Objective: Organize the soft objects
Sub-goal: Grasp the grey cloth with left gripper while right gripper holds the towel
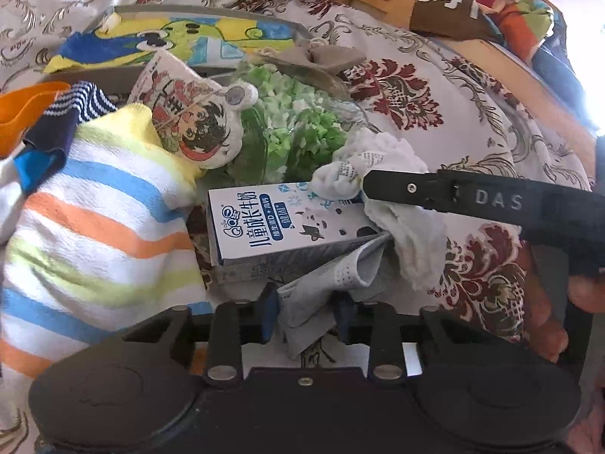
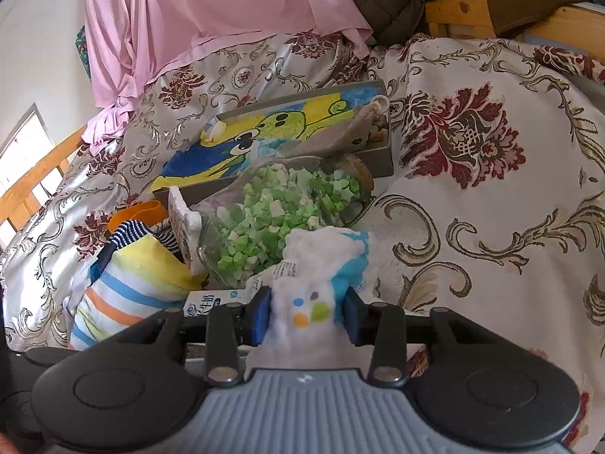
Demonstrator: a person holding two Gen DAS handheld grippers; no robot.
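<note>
Grey sock (image 1: 321, 295) in L tongs (image 1: 304, 312); R tongs (image 2: 308, 316) grip white sock (image 2: 302, 310).

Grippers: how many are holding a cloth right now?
2. The left gripper pinches a grey cloth beside the milk carton; the right gripper pinches a white fluffy cloth.

A grey sock (image 1: 321, 287) with a dotted patch lies crumpled against the near edge of the milk carton (image 1: 280, 223), its cuff open. A fluffy white sock (image 2: 306, 302) with coloured dots and a turquoise patch stands bunched upright just beside the carton. A striped towel (image 1: 87, 227) in orange, blue and yellow lies folded to the left.
</note>
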